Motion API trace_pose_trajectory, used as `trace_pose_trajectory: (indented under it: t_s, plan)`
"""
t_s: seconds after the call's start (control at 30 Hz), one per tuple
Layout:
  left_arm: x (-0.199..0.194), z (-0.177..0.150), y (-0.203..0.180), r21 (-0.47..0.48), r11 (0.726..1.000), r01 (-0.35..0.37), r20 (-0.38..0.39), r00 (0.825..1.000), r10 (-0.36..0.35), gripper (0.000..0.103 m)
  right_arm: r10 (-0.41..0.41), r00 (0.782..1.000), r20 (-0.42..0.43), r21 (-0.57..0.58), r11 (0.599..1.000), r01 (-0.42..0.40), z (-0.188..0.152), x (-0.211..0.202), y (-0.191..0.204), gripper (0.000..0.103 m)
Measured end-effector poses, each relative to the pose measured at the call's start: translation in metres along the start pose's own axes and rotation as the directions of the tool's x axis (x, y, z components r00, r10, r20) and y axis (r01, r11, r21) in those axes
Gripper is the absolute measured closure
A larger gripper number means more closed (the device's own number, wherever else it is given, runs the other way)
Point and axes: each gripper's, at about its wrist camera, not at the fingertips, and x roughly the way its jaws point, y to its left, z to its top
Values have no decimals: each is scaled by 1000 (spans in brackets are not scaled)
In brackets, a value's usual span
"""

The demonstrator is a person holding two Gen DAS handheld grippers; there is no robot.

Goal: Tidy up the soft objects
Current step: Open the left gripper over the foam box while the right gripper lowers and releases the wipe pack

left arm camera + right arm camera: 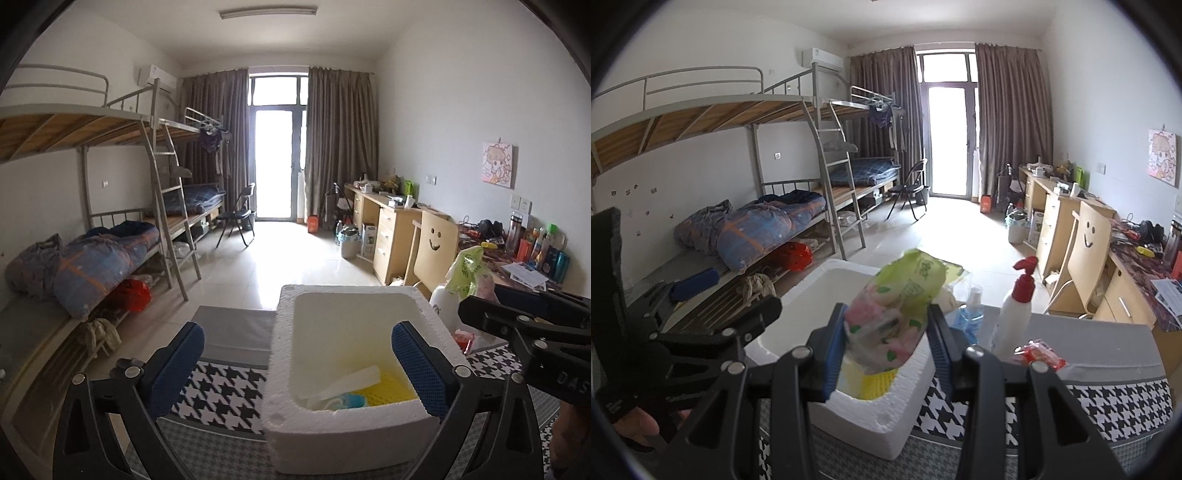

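A white foam box [354, 424] stands on a houndstooth cloth [221, 391]; inside lie a yellow pad [391, 387], a white packet and a blue item. My left gripper [295, 365] is open and empty, its fingers to either side of the box's left wall. My right gripper [888, 339] is shut on a soft green and pink wipes pack [897, 310], held above the right rim of the foam box [857, 413]. The pack also shows in the left wrist view [467, 273].
A white bottle with a red pump [1015, 310], a small blue bottle [967, 314] and a red packet [1039, 354] stand right of the box. Bunk beds line the left wall. Desks and a smiley chair [1086, 240] line the right.
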Motion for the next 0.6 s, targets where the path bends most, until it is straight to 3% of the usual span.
trace_pose_trajectory:
  t_s: [0.6]
  plan:
    - [-10,-10,27,-22,999,-42,12,999,42,1,18,999,-37,-20,1000,-19,2,25,15,56]
